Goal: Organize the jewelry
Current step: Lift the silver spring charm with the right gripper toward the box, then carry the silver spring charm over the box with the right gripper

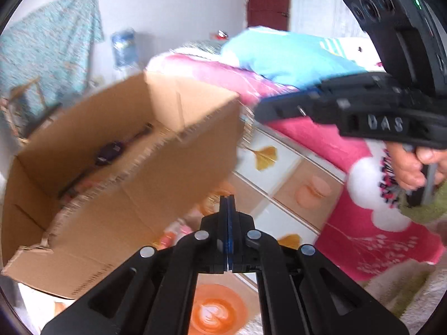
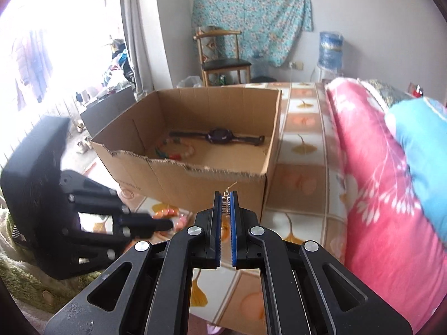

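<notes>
While both grippers hang over the patterned bedsheet (image 2: 301,145):
left gripper (image 1: 228,203): fingers pressed together, nothing between
right gripper (image 2: 225,195): pinching a thin gold chain (image 2: 226,195)
open brown cardboard box (image 2: 212,176): 12 o'clock of the right gripper, dark purple watch (image 2: 219,135) and beaded bracelet (image 2: 178,150) inside

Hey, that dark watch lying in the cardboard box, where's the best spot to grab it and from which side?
Probably the strap beside the watch face, coming from above through the open top of the cardboard box. The watch lies flat and stretched out on the box floor, so a gripper closing across the narrow strap should fit better than around the wider face. The bead bracelet lies close alongside, so stay on the far strap.
</notes>
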`<action>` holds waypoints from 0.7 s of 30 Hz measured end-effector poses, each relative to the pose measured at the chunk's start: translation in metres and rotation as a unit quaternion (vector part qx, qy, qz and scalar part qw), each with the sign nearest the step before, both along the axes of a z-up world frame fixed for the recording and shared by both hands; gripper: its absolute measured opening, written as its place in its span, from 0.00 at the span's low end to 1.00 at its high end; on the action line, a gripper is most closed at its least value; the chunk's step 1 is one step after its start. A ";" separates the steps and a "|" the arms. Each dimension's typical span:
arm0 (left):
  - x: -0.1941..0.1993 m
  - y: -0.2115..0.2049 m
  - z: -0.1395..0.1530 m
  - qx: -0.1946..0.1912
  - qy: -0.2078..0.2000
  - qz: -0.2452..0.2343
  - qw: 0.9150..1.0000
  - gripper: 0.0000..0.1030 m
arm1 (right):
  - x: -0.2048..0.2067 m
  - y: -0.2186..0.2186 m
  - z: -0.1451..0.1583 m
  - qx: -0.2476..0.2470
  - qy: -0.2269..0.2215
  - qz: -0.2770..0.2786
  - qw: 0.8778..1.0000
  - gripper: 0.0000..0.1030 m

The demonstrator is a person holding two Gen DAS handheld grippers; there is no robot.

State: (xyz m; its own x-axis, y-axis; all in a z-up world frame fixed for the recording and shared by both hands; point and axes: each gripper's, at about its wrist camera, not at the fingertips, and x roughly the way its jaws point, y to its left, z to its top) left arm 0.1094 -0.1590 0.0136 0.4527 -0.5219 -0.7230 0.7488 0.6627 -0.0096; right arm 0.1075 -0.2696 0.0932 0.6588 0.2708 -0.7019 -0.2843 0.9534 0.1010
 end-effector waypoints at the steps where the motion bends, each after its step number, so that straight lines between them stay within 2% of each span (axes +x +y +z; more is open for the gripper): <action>1: 0.001 -0.002 -0.004 0.003 0.002 0.002 1.000 0.00 | 0.001 0.001 -0.002 -0.002 0.001 0.000 1.000 0.03; 4: 0.004 -0.011 -0.021 0.014 0.032 -0.012 0.999 0.03 | 0.005 0.003 -0.014 -0.001 0.017 -0.002 1.000 0.03; 7: 0.006 -0.020 -0.039 0.033 0.041 -0.013 0.999 0.20 | 0.006 0.004 -0.024 0.002 0.030 -0.005 1.000 0.03; 15: 0.022 -0.025 -0.056 0.048 0.052 -0.010 0.997 0.20 | 0.004 -0.006 -0.033 0.015 0.041 -0.017 0.999 0.03; 21: 0.019 -0.039 -0.056 0.086 0.039 -0.038 0.995 0.17 | 0.002 -0.011 -0.037 0.022 0.046 -0.024 0.998 0.03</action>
